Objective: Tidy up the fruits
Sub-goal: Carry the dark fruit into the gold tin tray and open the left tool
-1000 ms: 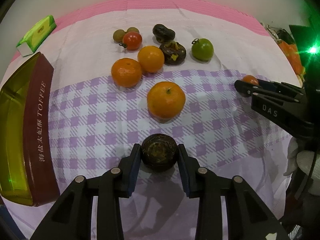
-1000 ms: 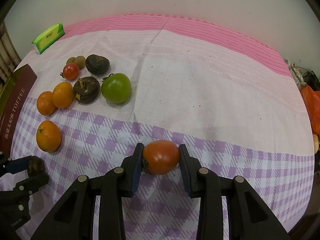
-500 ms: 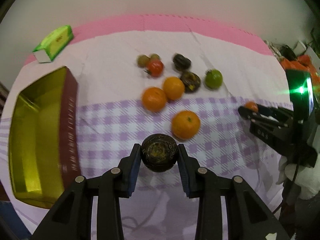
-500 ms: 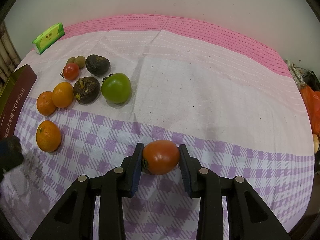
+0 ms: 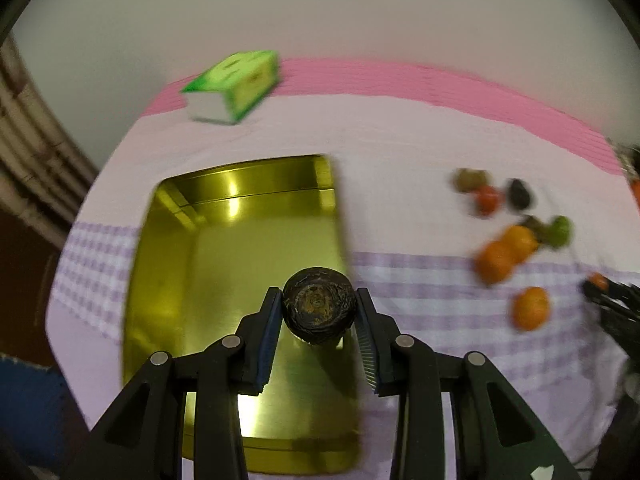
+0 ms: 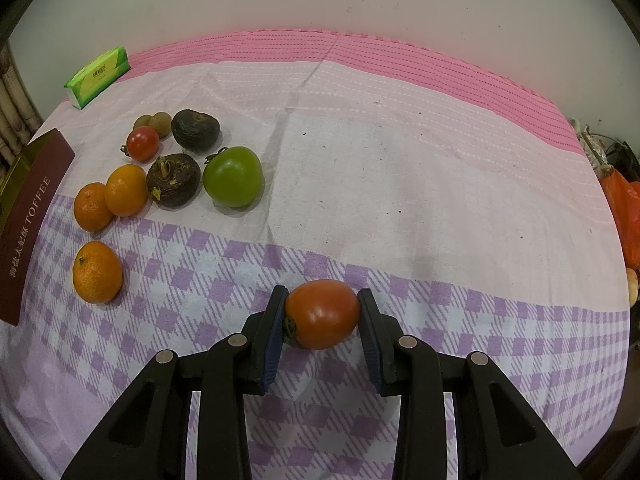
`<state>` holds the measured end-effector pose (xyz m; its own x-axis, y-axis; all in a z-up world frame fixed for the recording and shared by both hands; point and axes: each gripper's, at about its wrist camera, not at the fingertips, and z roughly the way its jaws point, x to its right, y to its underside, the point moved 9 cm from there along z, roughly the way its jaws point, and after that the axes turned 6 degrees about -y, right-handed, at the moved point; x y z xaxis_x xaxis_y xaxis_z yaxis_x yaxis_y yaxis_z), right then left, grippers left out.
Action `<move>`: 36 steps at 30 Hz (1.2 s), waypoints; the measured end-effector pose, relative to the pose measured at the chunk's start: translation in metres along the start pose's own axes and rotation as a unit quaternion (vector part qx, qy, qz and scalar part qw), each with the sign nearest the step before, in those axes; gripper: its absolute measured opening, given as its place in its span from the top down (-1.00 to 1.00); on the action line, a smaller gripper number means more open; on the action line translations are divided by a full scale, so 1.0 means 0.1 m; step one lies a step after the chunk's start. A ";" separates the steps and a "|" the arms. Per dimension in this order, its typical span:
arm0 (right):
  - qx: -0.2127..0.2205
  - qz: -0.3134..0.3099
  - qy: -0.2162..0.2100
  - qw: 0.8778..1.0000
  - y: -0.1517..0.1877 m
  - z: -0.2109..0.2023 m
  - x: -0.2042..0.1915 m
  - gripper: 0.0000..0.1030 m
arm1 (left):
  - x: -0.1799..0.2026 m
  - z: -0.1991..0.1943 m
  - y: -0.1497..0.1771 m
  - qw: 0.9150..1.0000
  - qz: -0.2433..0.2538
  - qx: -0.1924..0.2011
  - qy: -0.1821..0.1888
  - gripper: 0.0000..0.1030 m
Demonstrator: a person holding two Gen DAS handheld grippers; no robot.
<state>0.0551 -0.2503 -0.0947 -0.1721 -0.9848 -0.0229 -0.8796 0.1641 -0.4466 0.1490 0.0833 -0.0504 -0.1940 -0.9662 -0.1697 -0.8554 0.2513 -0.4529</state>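
Observation:
My left gripper is shut on a dark brown round fruit and holds it above the right side of the open gold tin. My right gripper is shut on a red tomato just above the checked cloth. In the right wrist view, three oranges, two dark fruits, a green tomato, a small red tomato and two small brown-green fruits lie at the left. The tin's maroon side shows at the left edge.
A green tissue pack lies at the back left, also in the left wrist view. An orange plastic bag sits off the table's right edge. A pale wall stands behind the pink-edged cloth.
My left gripper has lifted and swung left with the dark fruit, from over the checked cloth to over the gold tin. My right gripper and its tomato have not moved.

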 end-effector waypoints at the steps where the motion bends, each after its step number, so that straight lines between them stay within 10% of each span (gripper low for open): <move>1: 0.001 0.000 0.000 1.000 0.00 0.00 0.00 0.30 | -0.12 0.07 0.01 1.000 -0.005 -0.007 -0.011 0.37; 28: 0.001 0.002 0.001 1.000 0.00 0.01 0.01 0.30 | -0.73 0.68 0.32 0.995 -0.036 -0.073 -0.062 0.32; 36: 0.001 0.001 0.002 1.000 -0.01 0.02 0.01 0.30 | -0.79 0.62 0.31 0.994 -0.057 -0.065 -0.065 0.00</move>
<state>0.0561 -0.2516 -0.0958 -0.1760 -0.9842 -0.0212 -0.8785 0.1667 -0.4477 0.1675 0.1708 -0.1049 -0.0358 -0.9705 -0.2383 -0.9250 0.1225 -0.3598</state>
